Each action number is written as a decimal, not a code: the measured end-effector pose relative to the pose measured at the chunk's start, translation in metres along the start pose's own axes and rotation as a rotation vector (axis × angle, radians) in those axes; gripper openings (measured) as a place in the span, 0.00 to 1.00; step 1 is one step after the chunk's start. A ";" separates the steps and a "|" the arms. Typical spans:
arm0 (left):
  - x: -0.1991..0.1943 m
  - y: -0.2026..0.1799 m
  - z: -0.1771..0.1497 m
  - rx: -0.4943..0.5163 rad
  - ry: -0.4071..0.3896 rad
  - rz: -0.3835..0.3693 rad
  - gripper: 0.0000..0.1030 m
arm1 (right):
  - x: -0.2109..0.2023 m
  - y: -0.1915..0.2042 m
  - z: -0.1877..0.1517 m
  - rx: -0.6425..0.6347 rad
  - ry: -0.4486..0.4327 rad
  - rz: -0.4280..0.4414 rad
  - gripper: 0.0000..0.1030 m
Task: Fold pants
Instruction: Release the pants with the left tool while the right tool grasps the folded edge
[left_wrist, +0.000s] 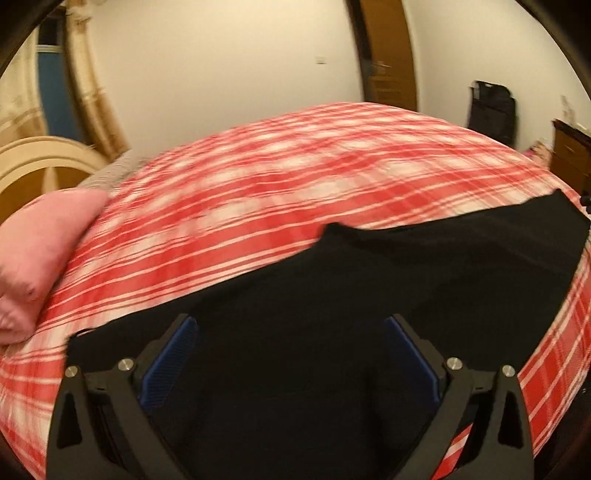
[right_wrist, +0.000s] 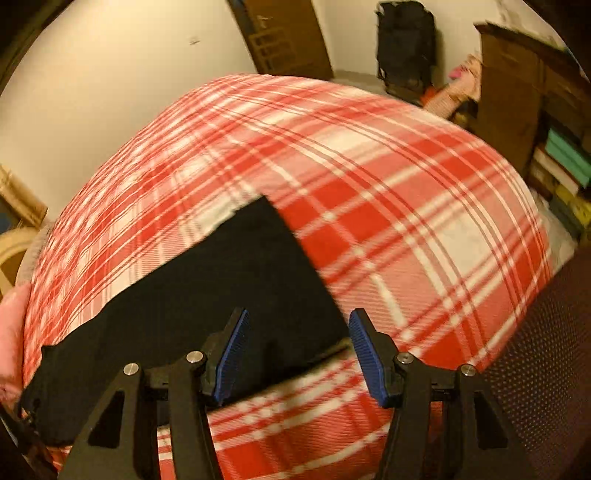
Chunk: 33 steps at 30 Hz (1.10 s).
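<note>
**Pants spread across the bed, both claws over them**

In my left wrist view the pants (left_wrist: 369, 295) lie on the bed (left_wrist: 258, 173), filling the lower middle and reaching the right edge. My left claw (left_wrist: 291, 325) sits over them at the bottom, jaws apart. A pillow (left_wrist: 40, 251) rests on the bed at the left edge. A door (left_wrist: 388, 51) stands behind the bed, upper middle, with a bag (left_wrist: 493, 110) to its right.

In my right wrist view the pants (right_wrist: 207, 295) lie lower left on the bed (right_wrist: 406, 206). My right claw (right_wrist: 299, 332) hangs over their right-hand edge, jaws apart. Shelves (right_wrist: 561, 162) stand at the right edge.
</note>
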<state>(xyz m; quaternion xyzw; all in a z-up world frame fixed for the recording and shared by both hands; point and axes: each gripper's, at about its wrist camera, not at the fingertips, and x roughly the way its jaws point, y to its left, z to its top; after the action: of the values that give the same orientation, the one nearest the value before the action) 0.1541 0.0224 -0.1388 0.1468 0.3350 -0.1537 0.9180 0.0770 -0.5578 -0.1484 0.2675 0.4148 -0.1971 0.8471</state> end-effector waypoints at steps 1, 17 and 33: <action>0.004 -0.006 0.003 0.001 0.005 -0.011 1.00 | 0.000 -0.006 -0.003 0.014 0.002 0.013 0.56; 0.022 -0.109 0.047 0.100 0.029 -0.194 1.00 | 0.017 -0.028 -0.013 0.133 0.074 0.115 0.48; 0.039 -0.238 0.092 0.144 0.101 -0.479 0.99 | -0.005 0.001 -0.016 -0.011 -0.108 0.166 0.19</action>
<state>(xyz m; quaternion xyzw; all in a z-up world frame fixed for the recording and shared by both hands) 0.1444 -0.2357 -0.1363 0.1357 0.3939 -0.3828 0.8246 0.0646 -0.5465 -0.1521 0.2854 0.3462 -0.1383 0.8829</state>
